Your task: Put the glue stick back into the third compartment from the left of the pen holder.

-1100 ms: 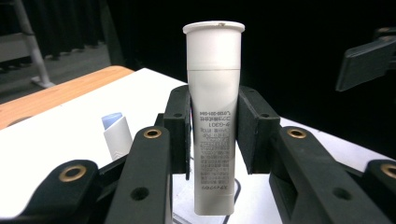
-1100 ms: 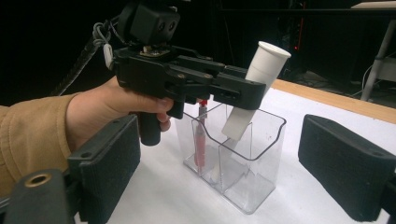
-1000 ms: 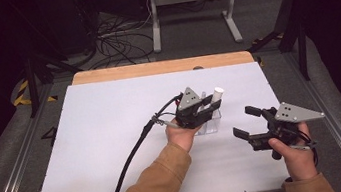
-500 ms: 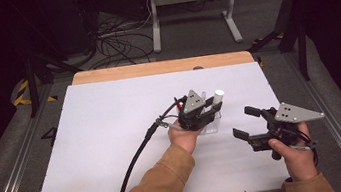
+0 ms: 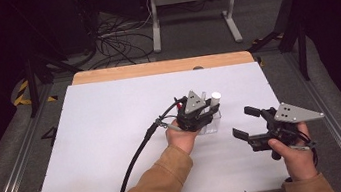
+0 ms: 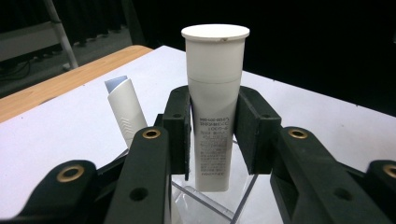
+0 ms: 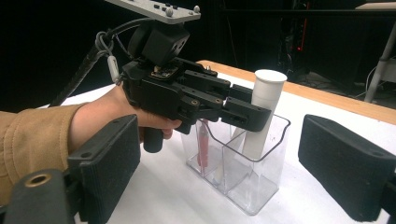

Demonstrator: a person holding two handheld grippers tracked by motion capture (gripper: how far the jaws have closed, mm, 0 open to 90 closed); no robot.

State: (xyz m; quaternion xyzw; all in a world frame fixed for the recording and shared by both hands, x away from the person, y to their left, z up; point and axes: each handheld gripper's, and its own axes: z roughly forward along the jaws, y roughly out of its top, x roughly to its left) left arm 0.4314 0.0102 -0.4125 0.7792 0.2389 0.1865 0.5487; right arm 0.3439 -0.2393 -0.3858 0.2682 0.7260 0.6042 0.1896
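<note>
Left tool (image 6: 212, 135) pinching the white tube (image 6: 215, 102) in our clear organizer (image 7: 243, 172); a tilted lift could topple it.

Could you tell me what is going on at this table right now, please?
A person holds a claw in each hand. The left claw is shut on a white tube that stands upright in a clear compartmented holder on the white table. A red pen sits in another compartment. The right claw waits open off to the side, holding nothing.
</note>
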